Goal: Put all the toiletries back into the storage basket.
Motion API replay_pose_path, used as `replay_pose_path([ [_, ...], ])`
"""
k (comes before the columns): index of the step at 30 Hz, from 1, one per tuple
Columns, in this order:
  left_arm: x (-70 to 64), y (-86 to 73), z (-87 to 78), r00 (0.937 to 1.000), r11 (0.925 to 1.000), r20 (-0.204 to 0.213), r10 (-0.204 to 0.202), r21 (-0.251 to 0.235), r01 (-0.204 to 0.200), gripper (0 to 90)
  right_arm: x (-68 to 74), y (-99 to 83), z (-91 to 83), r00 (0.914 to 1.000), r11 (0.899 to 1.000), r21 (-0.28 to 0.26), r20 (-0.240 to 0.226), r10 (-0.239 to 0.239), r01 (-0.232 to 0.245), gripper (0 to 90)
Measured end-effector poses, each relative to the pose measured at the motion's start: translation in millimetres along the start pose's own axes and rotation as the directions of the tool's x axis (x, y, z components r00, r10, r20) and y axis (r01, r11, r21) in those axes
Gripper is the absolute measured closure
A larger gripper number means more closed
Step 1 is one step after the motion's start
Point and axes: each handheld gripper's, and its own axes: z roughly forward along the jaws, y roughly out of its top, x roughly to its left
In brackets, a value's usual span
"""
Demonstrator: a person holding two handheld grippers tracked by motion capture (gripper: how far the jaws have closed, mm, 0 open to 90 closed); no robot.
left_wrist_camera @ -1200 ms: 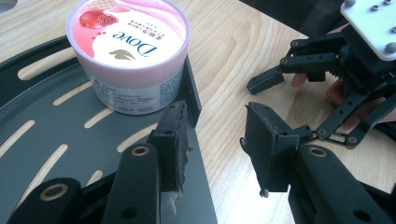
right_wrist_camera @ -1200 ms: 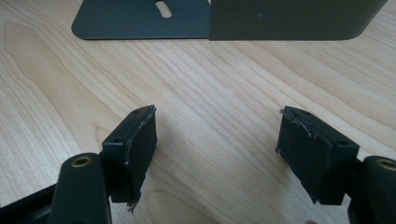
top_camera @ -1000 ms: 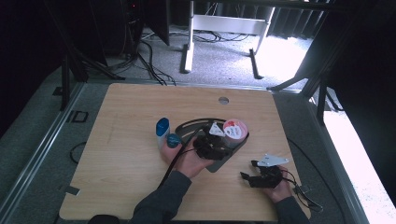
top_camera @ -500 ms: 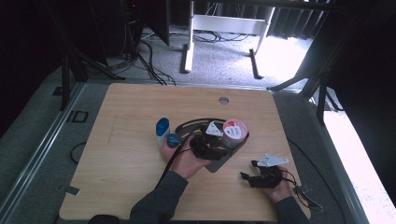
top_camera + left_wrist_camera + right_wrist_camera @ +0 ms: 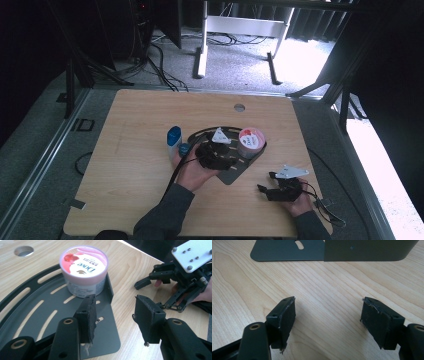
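Ahead of my left tool (image 5: 115,315), jaws wide and empty, the pink Dove tub (image 5: 83,271) stands upright on the dark slotted metal tray (image 5: 35,315), just beyond the fingertips. My right tool (image 5: 328,322), off to its right, rests low over the table (image 5: 332,290), jaws wide, tray edge ahead.

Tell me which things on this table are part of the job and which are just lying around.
In the job: pink Dove tub, dark slotted tray, left gripper.
Lying about: blue bottle, small blue cap, idle right gripper.
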Motion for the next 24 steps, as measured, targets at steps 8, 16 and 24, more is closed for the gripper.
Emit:
replay_pose_path([
  [8,6.3,-1.6,-11.6,0.9996,0.9998,-0.027,-0.012,-0.013,0.012,49.5,0.0,0.0,0.0,1.0,1.0,0.0,0.0,0.0,0.0,27.4],
  [16,13.9,-4.6,-24.5,0.9973,0.9988,-0.066,-0.033,-0.038,0.03,44.6,0.0,0.0,0.0,1.0,1.0,0.0,0.0,0.0,0.0,27.4],
  [24,21.4,-9.1,-33.5,0.9955,0.9977,-0.076,-0.056,-0.041,0.053,39.8,0.0,0.0,0.0,1.0,1.0,0.0,0.0,0.0,0.0,27.4],
])
